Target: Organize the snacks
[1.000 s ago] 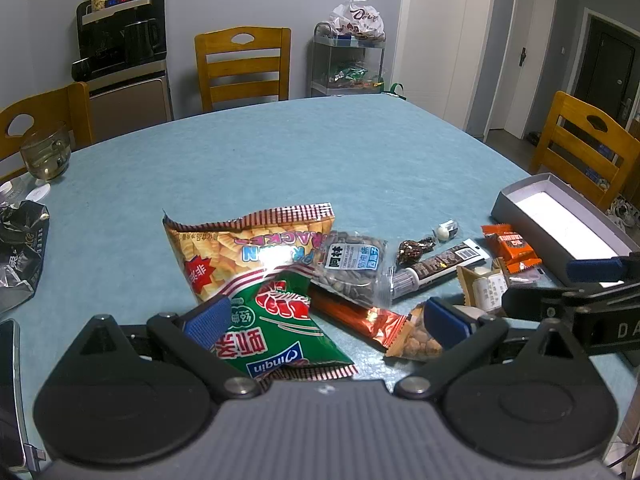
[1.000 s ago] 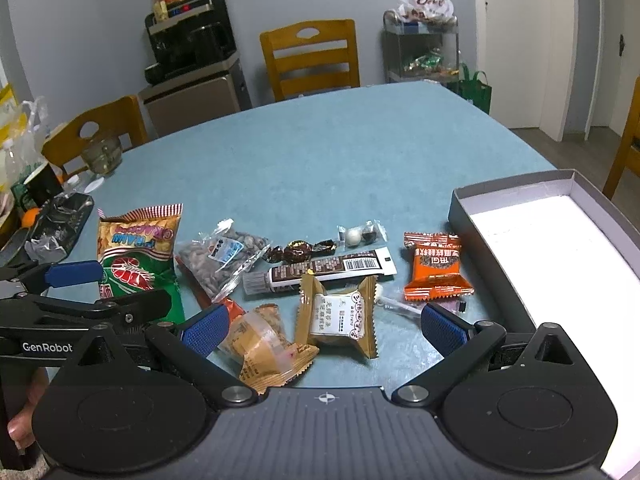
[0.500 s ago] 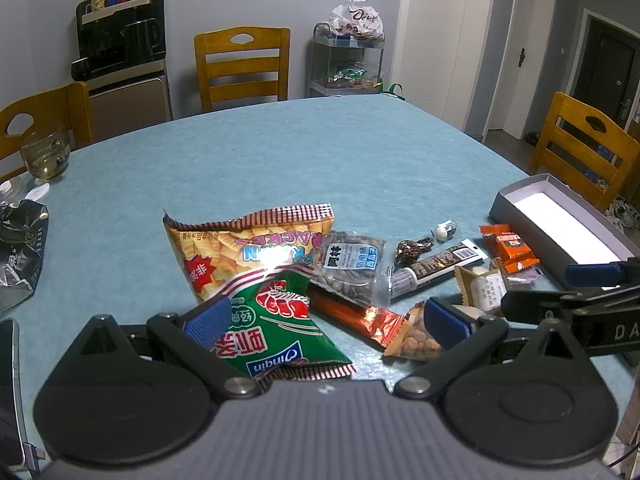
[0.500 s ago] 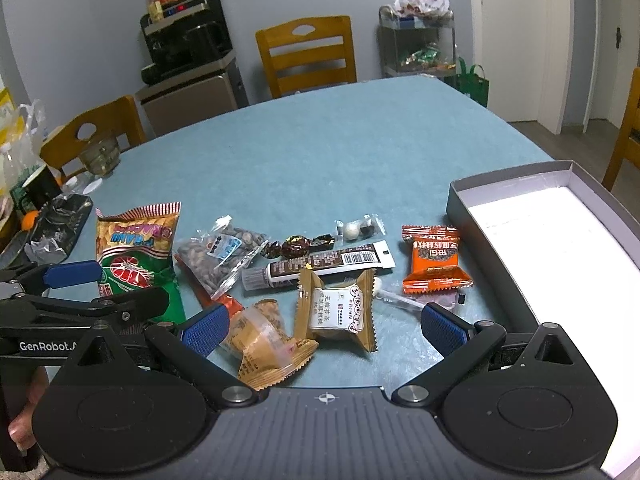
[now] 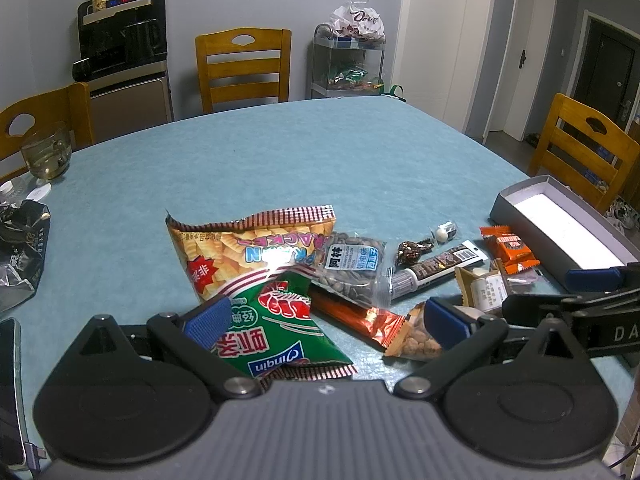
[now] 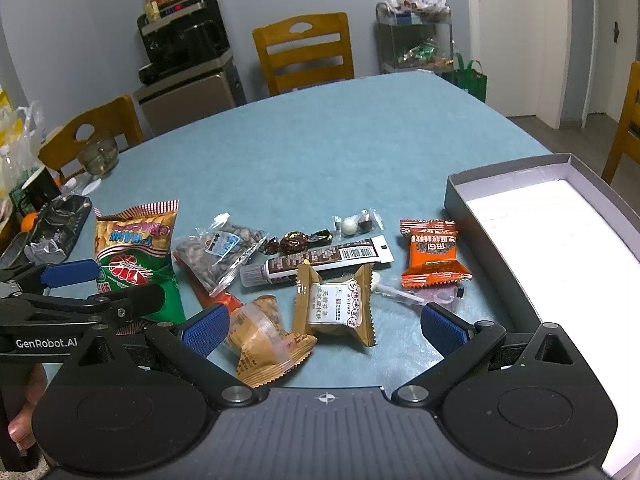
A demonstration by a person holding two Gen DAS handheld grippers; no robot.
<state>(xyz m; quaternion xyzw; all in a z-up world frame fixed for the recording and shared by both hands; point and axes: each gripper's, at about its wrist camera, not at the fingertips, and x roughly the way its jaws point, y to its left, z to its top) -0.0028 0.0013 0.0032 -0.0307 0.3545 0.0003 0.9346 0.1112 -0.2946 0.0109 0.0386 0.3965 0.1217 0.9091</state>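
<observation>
My left hand-held gripper [image 5: 326, 318] hangs low over the speckled blue counter [image 5: 280, 160], blue ribbed pads spread wide, holding nothing. Beneath it lies a glossy green shrimp-chip bag [image 5: 276, 332], overlapping a crinkled yellow cracker bag [image 5: 248, 248] with striped edges. A clear seed pouch [image 5: 352, 264] lies on the cracker bag's corner. My right hand-held gripper [image 6: 326, 326] is also spread apart and empty, level above a tan pillow-wrapped pastry [image 6: 338, 306] and a translucent peanut packet [image 6: 260, 340]. A long brown tube sachet [image 6: 320, 258] and a serrated orange wrapper [image 6: 432, 256] lie beyond. The open grey cardboard box [image 6: 452, 196], white inside, sits to the right.
</observation>
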